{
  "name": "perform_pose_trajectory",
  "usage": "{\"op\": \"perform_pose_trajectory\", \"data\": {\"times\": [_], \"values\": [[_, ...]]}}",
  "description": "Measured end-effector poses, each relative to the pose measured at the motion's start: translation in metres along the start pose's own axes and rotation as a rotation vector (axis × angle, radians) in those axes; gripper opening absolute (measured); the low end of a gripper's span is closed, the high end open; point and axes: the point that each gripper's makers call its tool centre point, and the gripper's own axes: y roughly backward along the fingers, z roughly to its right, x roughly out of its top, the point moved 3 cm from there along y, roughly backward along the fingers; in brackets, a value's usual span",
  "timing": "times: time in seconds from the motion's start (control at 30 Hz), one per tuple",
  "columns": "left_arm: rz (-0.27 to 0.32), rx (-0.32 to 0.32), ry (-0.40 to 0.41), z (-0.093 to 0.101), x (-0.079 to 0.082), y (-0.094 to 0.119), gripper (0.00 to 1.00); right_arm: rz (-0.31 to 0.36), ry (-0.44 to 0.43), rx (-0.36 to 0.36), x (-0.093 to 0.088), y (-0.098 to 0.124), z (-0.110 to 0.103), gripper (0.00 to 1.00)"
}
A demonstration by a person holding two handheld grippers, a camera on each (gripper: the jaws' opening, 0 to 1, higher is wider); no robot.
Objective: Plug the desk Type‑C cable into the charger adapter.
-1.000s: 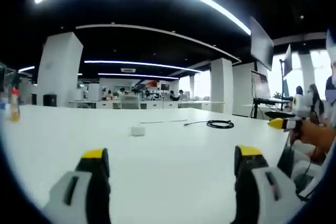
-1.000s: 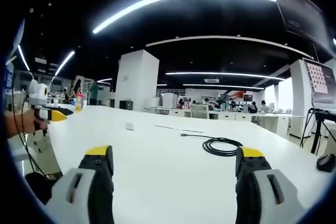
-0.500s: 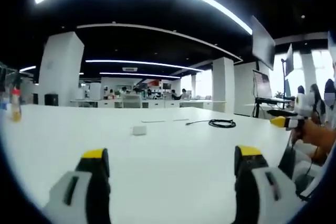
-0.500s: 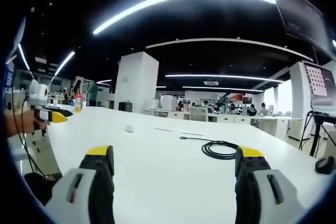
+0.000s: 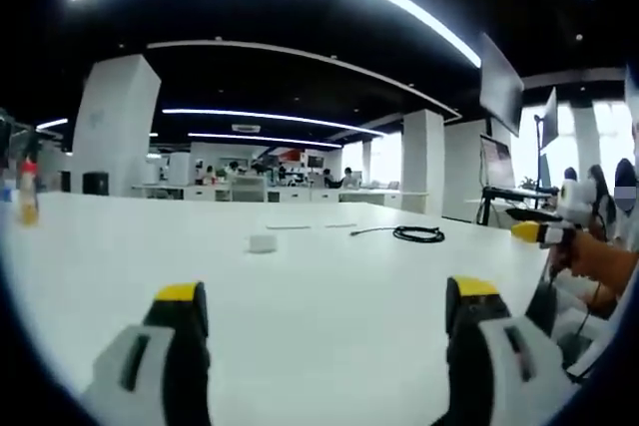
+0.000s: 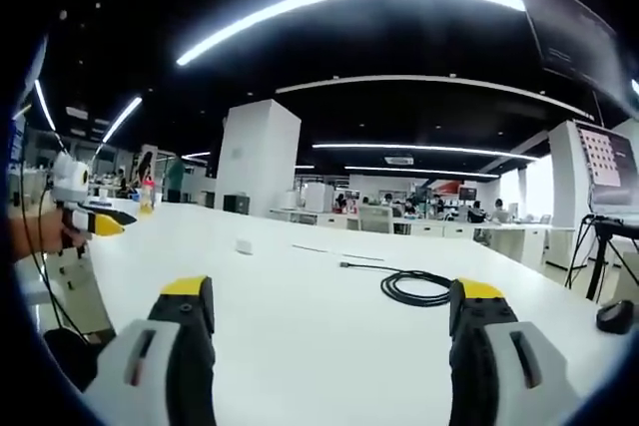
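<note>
Type-C cable (image 6: pixel 417 286) lay coiled on the white tabletop (image 5: pixel 300 296), well apart from the small white charger adapter (image 5: pixel 263 242), and over the last second only the views drifted slightly, both the left claw (image 5: pixel 324 346) and right claw (image 6: pixel 329 346) released and empty, so plugging had not begun.

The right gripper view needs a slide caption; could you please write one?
Open right gripper hovers over a white desk, facing a coiled black cable and small white adapter.
</note>
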Motion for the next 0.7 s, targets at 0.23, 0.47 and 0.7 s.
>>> {"op": "perform_pose_trajectory", "data": {"times": [0.23,0.47,0.7], "values": [[0.001,-0.001,-0.001,-0.0003,-0.0005,0.0010,1.00,0.000,-0.008,0.001,-0.0006,-0.0002,0.0002,1.00],[-0.006,0.005,-0.005,-0.0009,-0.0022,0.0030,1.00,-0.005,-0.009,0.008,-0.0028,-0.0012,-0.0022,1.00],[-0.011,0.005,0.001,-0.0009,-0.0040,0.0014,1.00,-0.004,-0.016,0.012,-0.0035,-0.0009,-0.0028,1.00]]}}
